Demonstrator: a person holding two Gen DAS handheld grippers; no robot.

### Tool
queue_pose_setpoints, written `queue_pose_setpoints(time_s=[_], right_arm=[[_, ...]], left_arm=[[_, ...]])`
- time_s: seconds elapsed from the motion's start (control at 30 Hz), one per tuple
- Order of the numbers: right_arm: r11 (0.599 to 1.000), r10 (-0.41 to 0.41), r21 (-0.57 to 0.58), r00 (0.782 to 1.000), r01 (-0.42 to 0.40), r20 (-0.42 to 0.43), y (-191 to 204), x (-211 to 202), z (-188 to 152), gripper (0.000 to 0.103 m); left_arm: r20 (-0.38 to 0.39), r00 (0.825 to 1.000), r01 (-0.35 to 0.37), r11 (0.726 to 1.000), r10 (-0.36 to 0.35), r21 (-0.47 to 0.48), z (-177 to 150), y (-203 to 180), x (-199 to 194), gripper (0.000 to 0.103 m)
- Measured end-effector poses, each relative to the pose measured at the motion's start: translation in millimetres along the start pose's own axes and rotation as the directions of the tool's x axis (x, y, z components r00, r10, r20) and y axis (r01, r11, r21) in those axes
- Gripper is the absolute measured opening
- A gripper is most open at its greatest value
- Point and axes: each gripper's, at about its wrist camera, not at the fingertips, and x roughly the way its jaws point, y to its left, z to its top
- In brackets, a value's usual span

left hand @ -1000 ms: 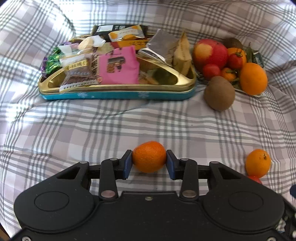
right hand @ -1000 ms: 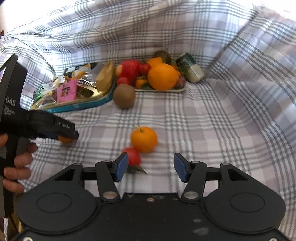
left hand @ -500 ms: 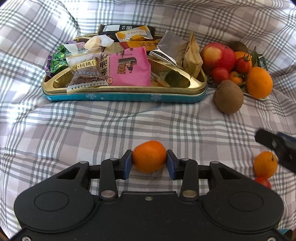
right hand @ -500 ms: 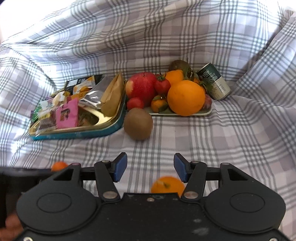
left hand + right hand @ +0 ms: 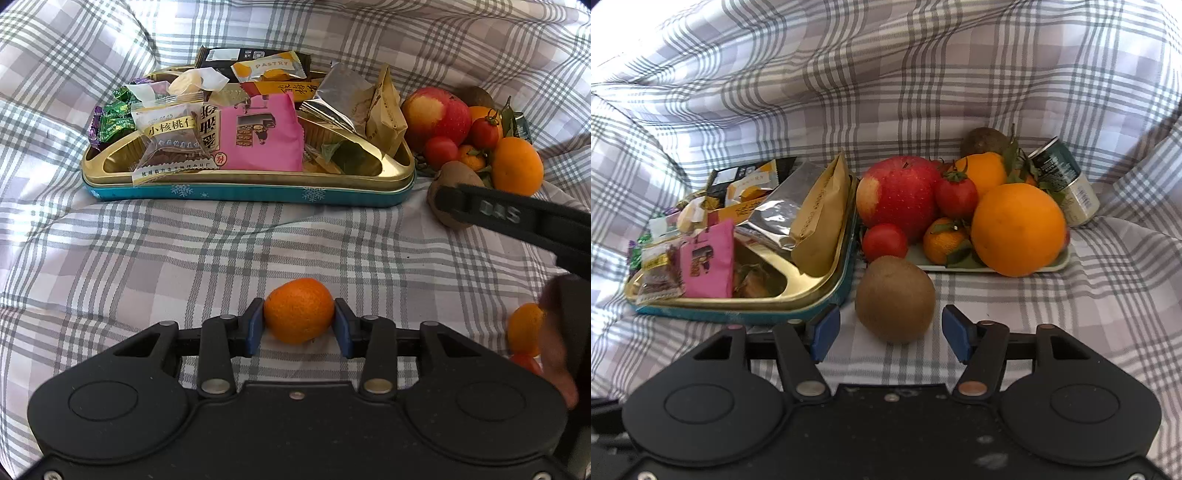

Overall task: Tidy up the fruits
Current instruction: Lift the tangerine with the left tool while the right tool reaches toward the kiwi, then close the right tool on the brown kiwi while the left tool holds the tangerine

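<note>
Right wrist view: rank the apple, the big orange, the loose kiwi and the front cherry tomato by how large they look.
1. big orange and apple, too alike to split
2. loose kiwi, though nearness to the camera inflates it
3. front cherry tomato

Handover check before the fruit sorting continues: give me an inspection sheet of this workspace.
Surface: plaid cloth, rumpled.
Job's things: mandarin; kiwi on cloth; apple, big orange on fruit tray.
Clutter: snack tin of packets; can.
Grippers: left gripper pads touching mandarin, jaws just been opening; right gripper open around kiwi, no contact, jaws just been opening.
Cables: nothing seen.
Surroundings: nothing seen beyond cloth.
</note>
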Motion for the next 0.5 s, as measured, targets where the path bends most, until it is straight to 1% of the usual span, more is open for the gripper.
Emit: queue_pose_setpoints(time_s=[0.27,0.5], right_arm=[[0.998,-0.042,0.05,0.999,0.043,-0.013,2.6,30.3,8.5,0.064],[0.993,-0.082,0.087,0.997,0.082,-0.007,3.5,45.9,8.3,0.064]], left_arm=[[0.007,1.0,-0.004,1.0,0.004,0.004,-0.1,-0.6,0.1,0.05],[0.019,1.0,-0.016,1.0,0.016,0.018,-2.0,-3.0,0.1,0.05]])
